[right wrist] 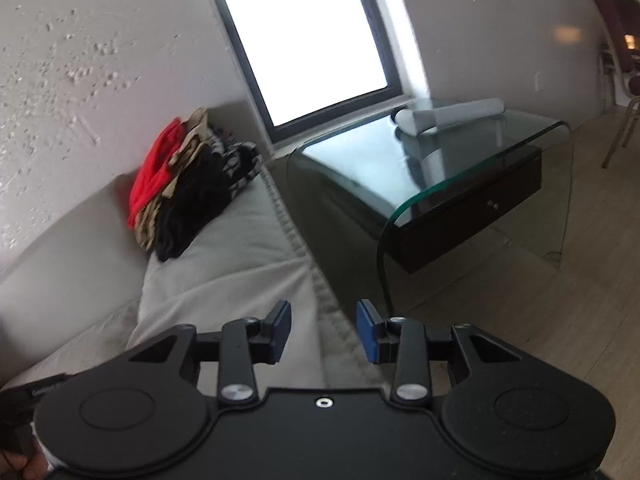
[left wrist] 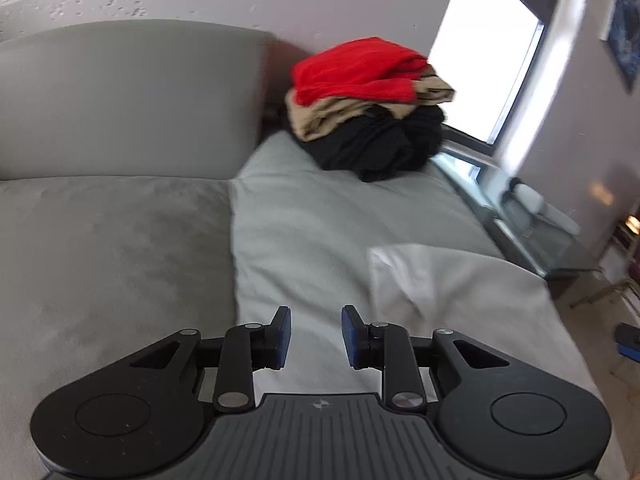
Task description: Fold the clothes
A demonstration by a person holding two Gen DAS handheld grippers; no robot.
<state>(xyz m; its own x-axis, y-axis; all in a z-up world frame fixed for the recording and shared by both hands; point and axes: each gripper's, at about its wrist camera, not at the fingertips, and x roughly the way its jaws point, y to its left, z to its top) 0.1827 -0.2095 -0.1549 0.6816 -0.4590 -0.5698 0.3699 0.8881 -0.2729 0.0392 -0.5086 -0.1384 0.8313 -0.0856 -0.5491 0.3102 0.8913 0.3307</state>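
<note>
Now both my left claw (left wrist: 316, 336) and right claw (right wrist: 323, 330) gape empty; the clothes pile (left wrist: 368, 108) sits at the sofa's (left wrist: 120, 240) far corner.

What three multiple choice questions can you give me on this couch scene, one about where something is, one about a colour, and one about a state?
1. Where does the pile of clothes sit?
A. on the glass side table
B. at the far end of the couch, by the wall and window
C. on the floor

2. What colour is the garment on top of the pile?
A. red
B. blue
C. white

3. How do the two claws stand?
A. both shut on cloth
B. left shut, right open
C. both open and holding nothing

Answers:
1. B, the pile rests on the pale throw near the window, while the glass side table carries none of the clothes.
2. A, the red garment lies over tan and black ones.
3. C, the left claw and right claw each show a clear gap with nothing between the pads.
</note>
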